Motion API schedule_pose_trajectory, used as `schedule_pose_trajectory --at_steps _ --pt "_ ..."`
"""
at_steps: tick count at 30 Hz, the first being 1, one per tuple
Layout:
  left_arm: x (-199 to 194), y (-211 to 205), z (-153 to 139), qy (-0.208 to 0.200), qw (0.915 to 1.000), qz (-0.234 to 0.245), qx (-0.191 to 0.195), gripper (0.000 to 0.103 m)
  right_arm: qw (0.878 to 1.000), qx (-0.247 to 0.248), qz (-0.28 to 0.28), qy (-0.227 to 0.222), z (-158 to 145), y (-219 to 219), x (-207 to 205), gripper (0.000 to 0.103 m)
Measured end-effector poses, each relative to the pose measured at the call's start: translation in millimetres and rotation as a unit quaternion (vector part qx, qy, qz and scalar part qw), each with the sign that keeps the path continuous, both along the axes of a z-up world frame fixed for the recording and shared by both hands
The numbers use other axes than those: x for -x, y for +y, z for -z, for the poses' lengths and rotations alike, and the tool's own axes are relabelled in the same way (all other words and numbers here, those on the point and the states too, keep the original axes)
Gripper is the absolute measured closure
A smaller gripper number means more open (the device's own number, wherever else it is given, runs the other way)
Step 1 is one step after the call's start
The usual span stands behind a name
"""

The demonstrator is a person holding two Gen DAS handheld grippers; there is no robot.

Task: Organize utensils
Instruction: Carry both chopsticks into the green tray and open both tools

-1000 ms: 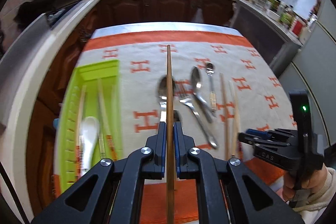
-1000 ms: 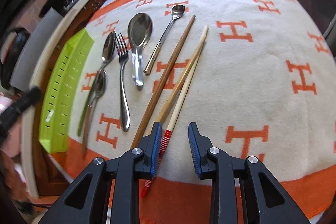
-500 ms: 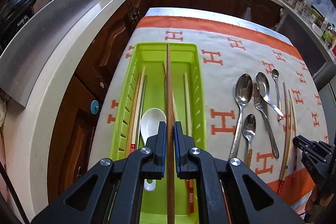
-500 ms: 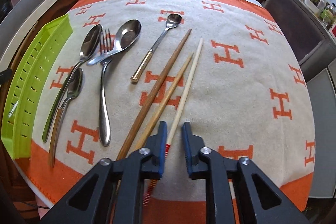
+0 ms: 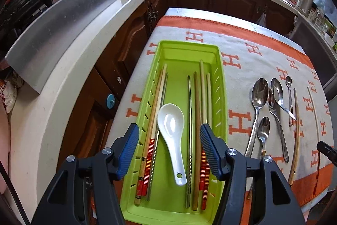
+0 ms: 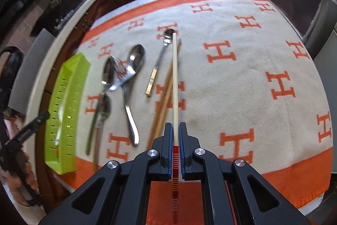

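Note:
My left gripper [image 5: 169, 140] is open and empty above the near end of the green tray [image 5: 221, 85]. In the tray lie several chopsticks, among them a brown one [image 5: 197, 119], and a white ceramic spoon [image 5: 171, 125]. My right gripper [image 6: 174, 136] is shut on a pale chopstick with a red striped end [image 6: 174, 81] and holds it above the cloth. On the cloth lie spoons [image 5: 259, 96], a fork [image 5: 277, 119], a small gold-handled spoon [image 6: 160, 58] and two brown chopsticks [image 6: 163, 107]. The tray also shows in the right wrist view [image 6: 67, 111].
The utensils lie on a cream and orange towel [image 6: 242, 77] over a small table. A white counter [image 5: 69, 69] with dark wood cabinets runs along the left and back. The right gripper's tip [image 5: 326, 151] shows at the right edge of the left wrist view.
My left gripper opened and let the brown chopstick go into the tray. My right gripper shut on the pale chopstick and lifted it off the cloth.

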State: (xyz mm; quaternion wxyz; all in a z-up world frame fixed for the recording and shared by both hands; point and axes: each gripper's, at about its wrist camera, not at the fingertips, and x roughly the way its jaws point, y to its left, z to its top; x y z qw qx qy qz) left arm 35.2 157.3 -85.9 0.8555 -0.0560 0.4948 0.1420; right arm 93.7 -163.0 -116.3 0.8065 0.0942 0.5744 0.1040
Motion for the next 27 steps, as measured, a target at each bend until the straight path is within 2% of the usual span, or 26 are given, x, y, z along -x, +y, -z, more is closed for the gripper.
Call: schedule_pose_trajectory --at_steps 5,8,12,16,22,27 --pt "7 9 -18 -0.027 0.9995 -0.011 -0.006 0.044 0.998 -0.037 -0.052 0.007 -25 41 -9 0.098" --pt "10 18 -29 -0.038 0.9990 -0.019 -0.014 0.032 0.995 -0.060 -0.080 0.019 -38 74 -17 0.098" --pt "14 32 -38 -0.045 0.9970 -0.042 -0.047 0.026 0.989 -0.086 -0.116 0.027 -55 130 -29 0.098" --pt "17 46 -40 -0.041 0.9948 -0.064 -0.068 0.026 0.985 -0.099 -0.138 0.031 -64 186 -40 0.098" --pt "20 58 -42 -0.042 0.9942 -0.075 -0.064 0.026 0.983 -0.092 -0.145 0.060 -45 249 -51 0.097" --pt "18 55 -40 -0.040 0.9951 -0.068 -0.059 0.026 0.981 -0.087 -0.154 0.078 -30 262 -52 0.096"
